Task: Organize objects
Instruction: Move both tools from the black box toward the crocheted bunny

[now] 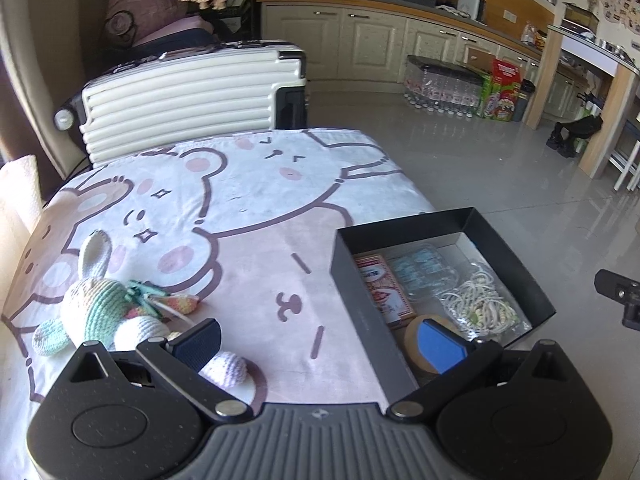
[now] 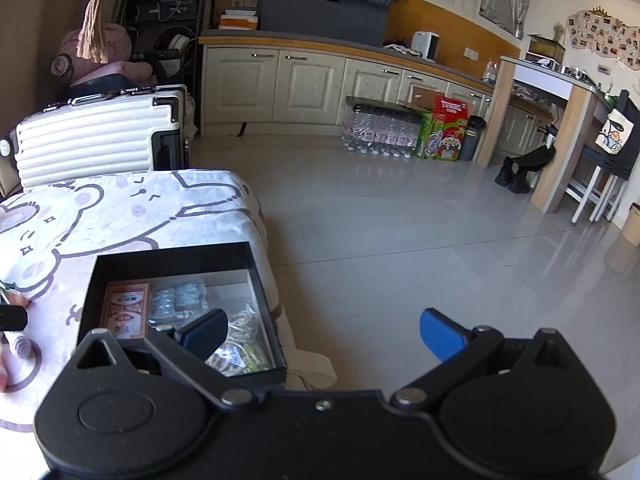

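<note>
Both grippers, left gripper and right gripper, apart, empty | knitted rabbit awaits boxing | box at worktop's right edge

Left gripper is showing matte black linkage arms, silver pivot rivets, blue finger pads and a ribbed grey base; right gripper is showing the same, base plain black.

Glossy grey floor, cream cabinets
</note>
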